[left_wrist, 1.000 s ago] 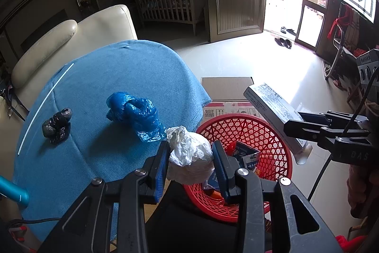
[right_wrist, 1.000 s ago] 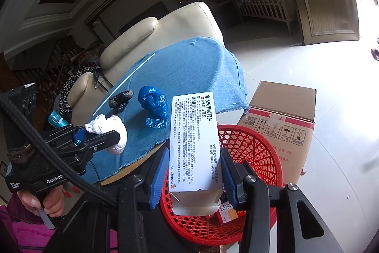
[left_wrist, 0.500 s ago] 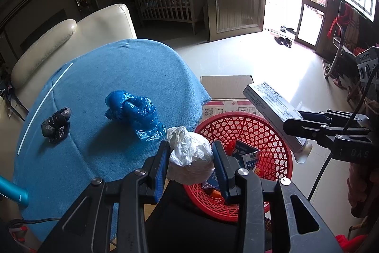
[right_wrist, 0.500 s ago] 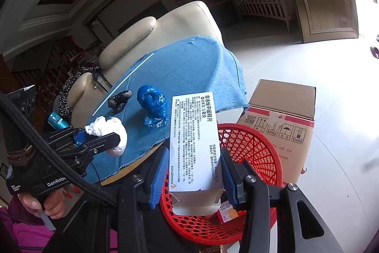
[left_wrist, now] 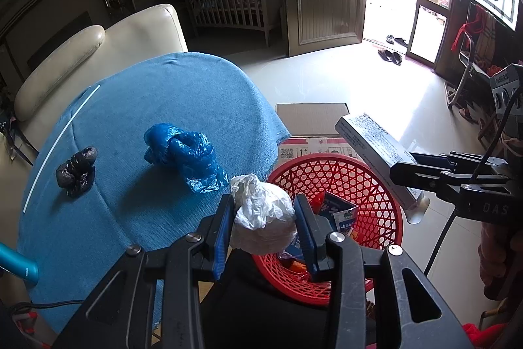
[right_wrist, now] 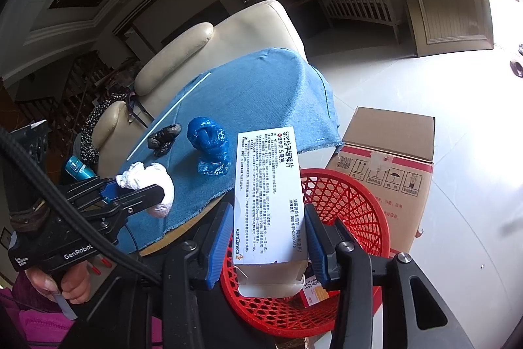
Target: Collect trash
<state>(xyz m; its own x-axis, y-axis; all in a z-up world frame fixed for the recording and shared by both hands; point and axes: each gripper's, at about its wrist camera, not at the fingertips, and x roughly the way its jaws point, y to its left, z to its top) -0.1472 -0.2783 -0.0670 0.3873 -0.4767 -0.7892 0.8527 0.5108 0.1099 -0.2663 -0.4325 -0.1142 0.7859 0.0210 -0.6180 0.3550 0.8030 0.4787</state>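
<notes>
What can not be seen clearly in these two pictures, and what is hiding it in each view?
- Contents of the red basket: in the left wrist view the white wad and the left gripper cover most of them; in the right wrist view the medicine box does.
- Small print on the medicine box: too small to read in either view.
- Teal object: cut off by the left wrist view's edge.
</notes>
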